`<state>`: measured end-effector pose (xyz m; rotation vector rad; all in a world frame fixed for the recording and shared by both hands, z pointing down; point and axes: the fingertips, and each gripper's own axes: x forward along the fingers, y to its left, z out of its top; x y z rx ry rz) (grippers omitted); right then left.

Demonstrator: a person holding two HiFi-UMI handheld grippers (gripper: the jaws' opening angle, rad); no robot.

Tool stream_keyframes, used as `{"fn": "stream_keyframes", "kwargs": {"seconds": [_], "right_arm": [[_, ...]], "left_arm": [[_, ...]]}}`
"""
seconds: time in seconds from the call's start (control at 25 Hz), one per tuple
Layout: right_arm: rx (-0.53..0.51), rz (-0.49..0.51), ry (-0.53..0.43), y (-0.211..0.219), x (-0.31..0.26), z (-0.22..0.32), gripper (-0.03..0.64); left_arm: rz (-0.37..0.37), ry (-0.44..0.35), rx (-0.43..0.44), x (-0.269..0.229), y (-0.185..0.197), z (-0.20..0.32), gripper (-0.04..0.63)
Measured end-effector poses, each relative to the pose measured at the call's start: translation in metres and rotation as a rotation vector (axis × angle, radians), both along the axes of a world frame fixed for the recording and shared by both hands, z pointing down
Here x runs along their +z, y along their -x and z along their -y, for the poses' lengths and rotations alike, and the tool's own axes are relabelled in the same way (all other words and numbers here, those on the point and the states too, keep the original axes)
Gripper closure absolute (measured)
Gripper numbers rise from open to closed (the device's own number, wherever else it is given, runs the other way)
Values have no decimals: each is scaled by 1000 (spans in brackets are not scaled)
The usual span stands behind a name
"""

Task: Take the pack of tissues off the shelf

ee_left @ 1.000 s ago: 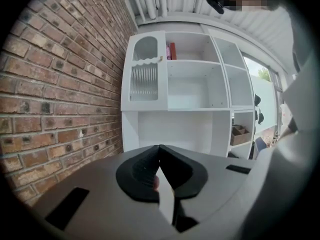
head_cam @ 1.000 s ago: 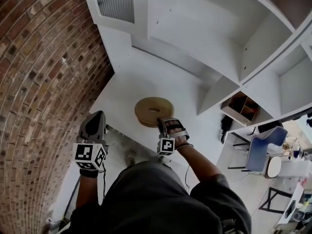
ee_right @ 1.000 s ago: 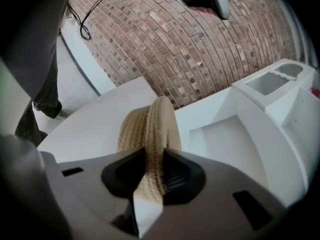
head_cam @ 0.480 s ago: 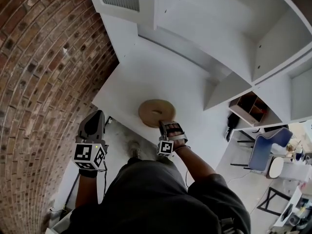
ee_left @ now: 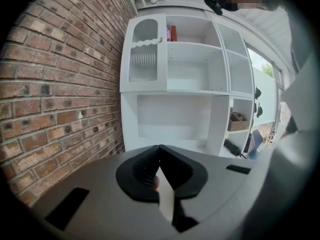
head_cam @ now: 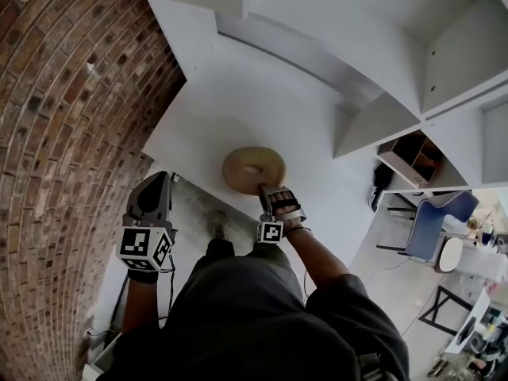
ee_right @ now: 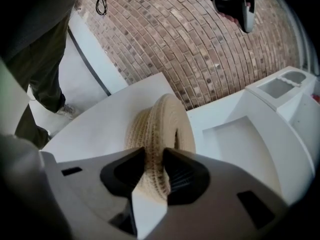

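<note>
R gripper [head_cam: 263, 193], head view: clamps rim of tan woven ring [head_cam: 252, 167], ring on white table [head_cam: 206, 125]. L gripper [head_cam: 159, 182] off table edge, near brick wall [head_cam: 48, 133].
L gripper view: jaws together, empty. Red item [ee_left: 173, 33] on top shelf [ee_left: 192, 43], can't ID.
R gripper view: jaws narrow, pinching ring rim.

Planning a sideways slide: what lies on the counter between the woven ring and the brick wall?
Nothing: the head view shows bare white counter from woven ring to brick wall.
</note>
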<state>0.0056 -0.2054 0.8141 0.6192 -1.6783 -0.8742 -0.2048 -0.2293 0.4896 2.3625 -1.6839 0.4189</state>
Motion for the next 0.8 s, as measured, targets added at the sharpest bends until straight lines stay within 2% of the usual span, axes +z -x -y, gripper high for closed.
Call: {"fn": "stream_keyframes", "kwargs": {"seconds": [0.08,0.28,0.48,0.64,0.8], "right_arm": [[15,14,14,0,2,-1,505],[40,51,130,2,-6,-12,478],[87,105,202,-9,-22,-12,451],[147,226,297,-15,-44,-19,451],[282,434,335,-28,-86,-6,451]], "left_arm": [[-3,7,9,4,-3,1,594],[-15,4,32,5,-11,4,594],[-23,-7,56,4,-20,12,594],[-25,-10,74,6,-27,16,594],[-32,-13,84,8,-29,22,594]]}}
